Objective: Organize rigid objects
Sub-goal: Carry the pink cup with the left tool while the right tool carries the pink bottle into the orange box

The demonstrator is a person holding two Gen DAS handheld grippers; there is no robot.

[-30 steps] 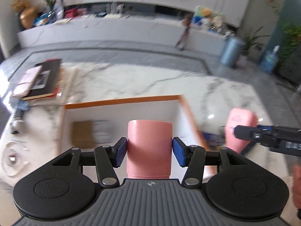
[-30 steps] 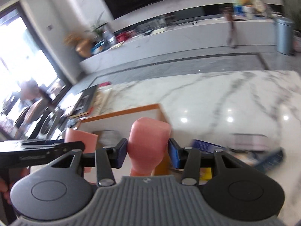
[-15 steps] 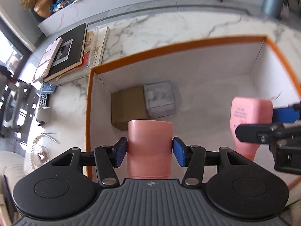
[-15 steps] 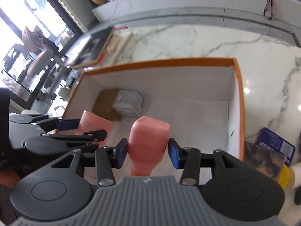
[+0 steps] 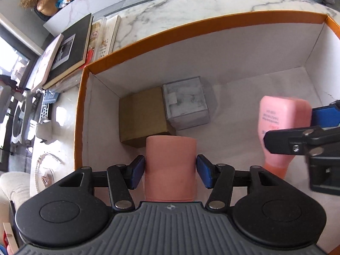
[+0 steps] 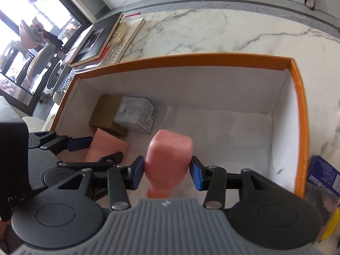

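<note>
My left gripper (image 5: 170, 171) is shut on a pink cylindrical container (image 5: 170, 165) and holds it inside the orange-rimmed white box (image 5: 191, 24), near its left side. My right gripper (image 6: 167, 171) is shut on a pink squeeze bottle (image 6: 169, 159) and holds it over the box floor, right of the left gripper (image 6: 85, 148). The bottle also shows in the left wrist view (image 5: 280, 123). A gold box (image 5: 142, 116) and a grey marbled box (image 5: 184, 102) sit side by side in the box's far left corner.
A stack of books (image 5: 70, 48) lies on the marble table (image 6: 212, 31) left of the box. A blue packet (image 6: 323, 180) and a yellow item (image 6: 331, 225) lie right of the box. Small clutter sits at the table's left edge (image 5: 42, 114).
Both grippers have moved forward and down from above the table into the box, each still holding its pink item. The box interior now fills both views.
</note>
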